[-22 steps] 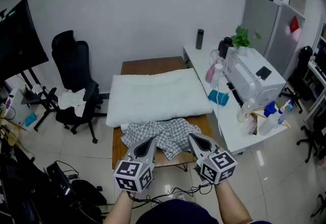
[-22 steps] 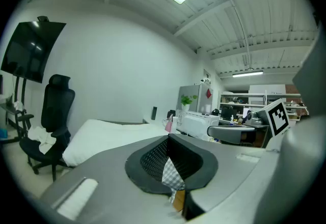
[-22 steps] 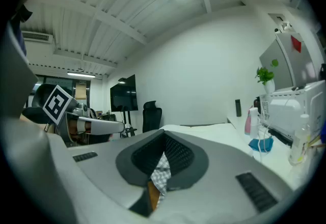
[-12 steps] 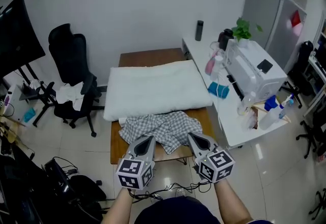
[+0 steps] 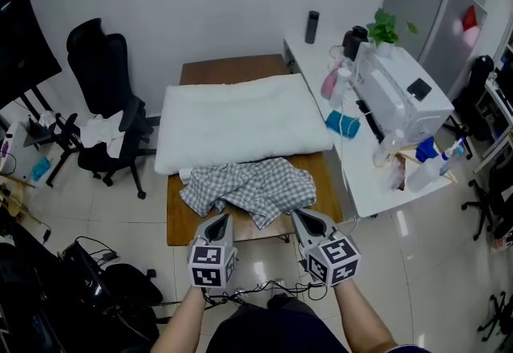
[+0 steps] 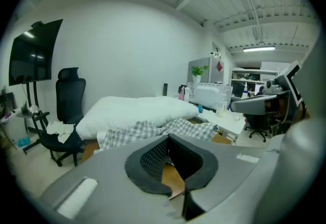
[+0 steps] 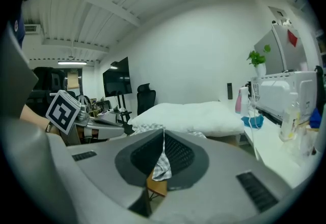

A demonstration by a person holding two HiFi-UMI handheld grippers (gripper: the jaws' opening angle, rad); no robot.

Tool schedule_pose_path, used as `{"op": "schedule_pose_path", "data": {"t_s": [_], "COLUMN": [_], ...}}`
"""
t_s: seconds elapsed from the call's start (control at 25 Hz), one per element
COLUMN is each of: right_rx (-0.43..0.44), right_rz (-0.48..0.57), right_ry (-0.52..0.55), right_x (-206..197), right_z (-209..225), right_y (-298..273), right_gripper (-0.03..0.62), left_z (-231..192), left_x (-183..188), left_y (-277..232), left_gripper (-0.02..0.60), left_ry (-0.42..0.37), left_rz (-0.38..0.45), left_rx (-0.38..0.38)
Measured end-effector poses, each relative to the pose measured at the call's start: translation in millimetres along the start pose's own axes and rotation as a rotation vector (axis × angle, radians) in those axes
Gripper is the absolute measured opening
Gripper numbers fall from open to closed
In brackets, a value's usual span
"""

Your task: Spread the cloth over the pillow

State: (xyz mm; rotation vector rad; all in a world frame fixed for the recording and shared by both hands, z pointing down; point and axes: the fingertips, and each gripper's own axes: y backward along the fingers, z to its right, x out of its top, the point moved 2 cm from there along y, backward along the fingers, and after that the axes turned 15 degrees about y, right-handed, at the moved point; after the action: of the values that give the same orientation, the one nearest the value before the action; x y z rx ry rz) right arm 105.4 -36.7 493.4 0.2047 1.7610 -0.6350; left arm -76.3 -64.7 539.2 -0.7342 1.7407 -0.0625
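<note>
cloth [image 5: 248, 187] corner caught, pillow [image 5: 236, 123] not yet covered

the left gripper [image 5: 220, 219] and right gripper [image 5: 300, 217] have eased back toward 6 o'clock, tips now at the cloth's near hem rather than over it. the checked cloth lies bunched on the table [image 5: 180, 223] at the pillow's 6 o'clock. left fingers are pressed together, empty; right fingers pinch a sliver of cloth, so the spread looks about to start.

The left gripper [image 5: 218, 221] and right gripper [image 5: 302, 217] are grey tapered shells with black mesh-textured pads [image 6: 153, 159]. Each carries a white cube [image 5: 212, 265] with black square markers. The person wears a dark navy top [image 5: 268, 333].
</note>
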Motion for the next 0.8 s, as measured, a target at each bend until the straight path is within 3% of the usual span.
{"op": "schedule_pose_path", "data": {"t_s": [0.24, 0.52, 0.8], "right_rx": [0.005, -0.004, 0.002], "right_rz": [-0.015, -0.048, -0.071], "right_ry": [0.004, 0.005, 0.005], "right_x": [-7, -15, -22], "right_z": [-3, -2, -2], "right_y": [-5, -7, -5], "right_gripper": [0.028, 0.029, 0.029], "left_z": [-22, -50, -76], "left_x": [-18, -34, -52], "left_y": [-21, -47, -75], "left_gripper": [0.024, 0.156, 0.161], "left_ry": [0.009, 0.041, 0.048], "left_rz": [-0.027, -0.079, -0.159], "left_rx": [0.053, 0.122, 0.196]}}
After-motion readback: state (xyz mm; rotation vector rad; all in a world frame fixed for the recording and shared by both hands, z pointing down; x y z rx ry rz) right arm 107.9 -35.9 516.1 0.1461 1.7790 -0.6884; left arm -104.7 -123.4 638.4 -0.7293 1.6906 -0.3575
